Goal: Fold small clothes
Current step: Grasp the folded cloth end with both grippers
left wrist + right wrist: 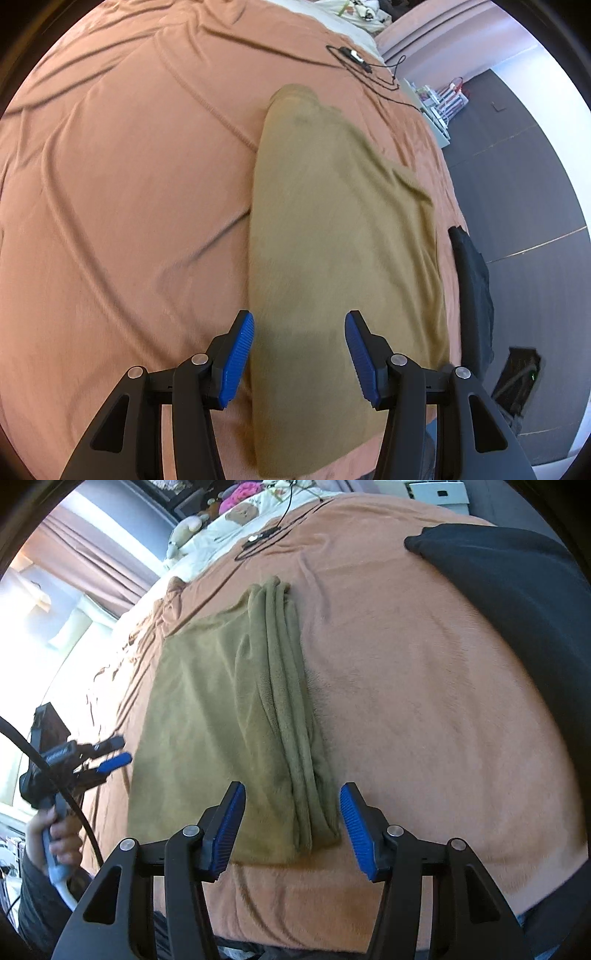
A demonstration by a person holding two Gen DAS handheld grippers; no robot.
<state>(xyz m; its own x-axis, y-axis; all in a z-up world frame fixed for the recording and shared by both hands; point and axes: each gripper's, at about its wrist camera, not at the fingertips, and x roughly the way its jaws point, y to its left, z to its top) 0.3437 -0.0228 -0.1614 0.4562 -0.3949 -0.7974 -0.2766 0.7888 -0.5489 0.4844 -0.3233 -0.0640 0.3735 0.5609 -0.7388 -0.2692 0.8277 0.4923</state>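
**Kid:** What do you have on the left?

**Helper:** Your left gripper (pixel 110 755) is out past the left edge of the green cloth (pixel 207 716). Your hand (pixel 55 830) holds its handle. Its jaws stand apart with nothing in them. From its own camera, the left gripper (pixel 299 354) hangs over the near end of the cloth and does not pinch it.

**Kid:** Where is the cloth?

**Helper:** It lies flat on the orange bed cover (pixel 424 701), near the edge of the bed closest to you. It is folded into a long shape. You can see the stacked folded edges (pixel 291 709) running along its right side.

**Kid:** And your right gripper?

**Helper:** Your right gripper (pixel 291 825) sits over the near corner of those stacked edges. Its jaws are apart too, and the pads do not squeeze the cloth. It is not holding anything.

**Kid:** Is the folding done?

**Helper:** I think it is mostly done. The cloth looks folded over a few times and neat. It is still long, so you may want one more fold from end to end.

**Kid:** What is on the far right?

**Helper:** A dark cloth (pixel 517 602) lies there, well apart from the green one. It may be next.
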